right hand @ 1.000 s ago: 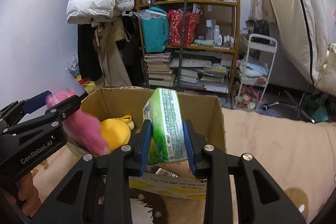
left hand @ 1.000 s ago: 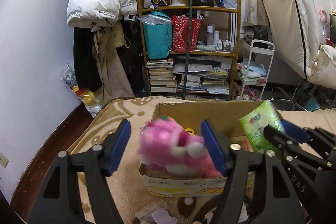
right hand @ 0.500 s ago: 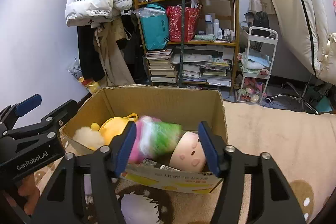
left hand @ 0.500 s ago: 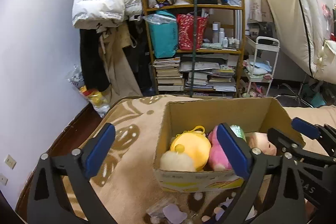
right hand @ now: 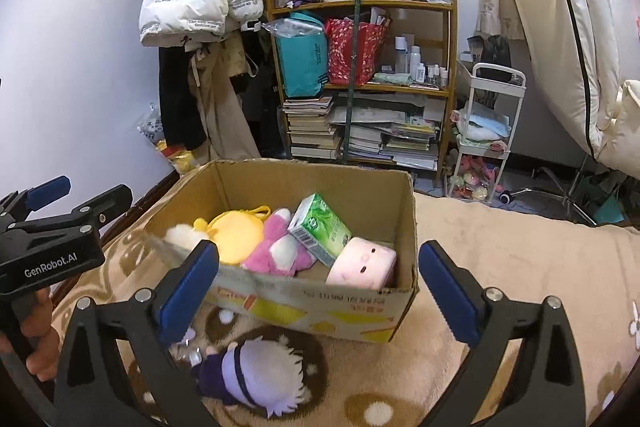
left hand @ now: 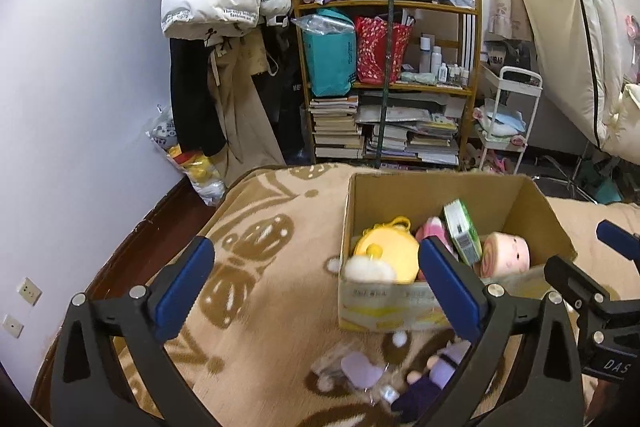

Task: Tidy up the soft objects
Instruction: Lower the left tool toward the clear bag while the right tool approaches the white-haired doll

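Observation:
A cardboard box [right hand: 320,303] stands on the beige blanket. Inside lie a pink plush [right hand: 276,247], a green tissue pack [right hand: 324,227] leaning on it, a yellow plush [right hand: 236,235], a pink face cushion [right hand: 360,263] and a white fluffy ball [right hand: 180,233]. My right gripper [right hand: 320,259] hangs before the box, its jaws opening with nothing between them. My left gripper [left hand: 316,259] hovers at the box's [left hand: 384,307] left front corner, jaws also opening and empty. A purple doll with pale hair [right hand: 256,379] lies on the blanket in front of the box.
A small clear packet with a lilac piece [left hand: 356,371] lies beside the doll. A wooden bookshelf [right hand: 360,87], hanging coats [right hand: 200,7] and a white trolley [right hand: 484,131] stand behind the bed. The blanket [left hand: 260,267] stretches left of the box to the bed's edge.
Both grippers opened and drew back from the box. The pink plush dropped out of the left gripper and the green tissue pack out of the right one; both now lie in the box.

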Demonstrator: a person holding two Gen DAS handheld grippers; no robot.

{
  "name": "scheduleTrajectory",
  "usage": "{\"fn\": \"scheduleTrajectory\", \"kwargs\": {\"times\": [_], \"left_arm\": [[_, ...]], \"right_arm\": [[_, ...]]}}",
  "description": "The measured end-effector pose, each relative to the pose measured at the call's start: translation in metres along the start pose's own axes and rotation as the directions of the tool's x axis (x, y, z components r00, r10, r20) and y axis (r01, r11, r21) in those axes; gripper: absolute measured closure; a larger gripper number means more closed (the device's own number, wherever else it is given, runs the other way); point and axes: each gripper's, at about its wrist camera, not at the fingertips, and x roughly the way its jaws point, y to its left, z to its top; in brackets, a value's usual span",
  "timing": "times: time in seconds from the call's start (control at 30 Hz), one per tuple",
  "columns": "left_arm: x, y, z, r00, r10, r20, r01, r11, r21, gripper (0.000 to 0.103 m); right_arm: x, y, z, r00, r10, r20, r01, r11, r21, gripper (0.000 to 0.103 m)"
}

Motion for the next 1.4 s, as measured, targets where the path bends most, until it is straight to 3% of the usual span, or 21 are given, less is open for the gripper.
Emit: {"fn": "scheduleTrajectory", "kwargs": {"times": [0.43,0.87,1.23,1.4], "left_arm": [[-0.026,0.009,-0.018,0.993,-0.021,-0.116,0.026,0.999,0.037,0.002],[-0.012,0.016,-0.031,0.974,-0.029,-0.225,0.038,0.998,0.04,0.003],[0.021,0.014,-0.037,0.94,-0.068,-0.333,0.084,0.996,0.034,0.003],[0.034,0.009,-0.04,0.924,-0.08,-0.374,0.105,0.993,0.047,0.003]], "right_arm": [[-0.016,0.01,-0.018,0.998,0.028,-0.063,-0.028,1.0,-0.001,0.0],[-0.001,0.009,-0.037,0.986,0.043,-0.158,-0.039,0.999,0.029,0.0],[0.032,0.013,-0.056,0.967,0.053,-0.251,-0.046,0.998,0.035,0.0],[0.047,0.014,-0.064,0.958,-0.002,-0.287,0.007,1.0,0.017,0.0]]}}
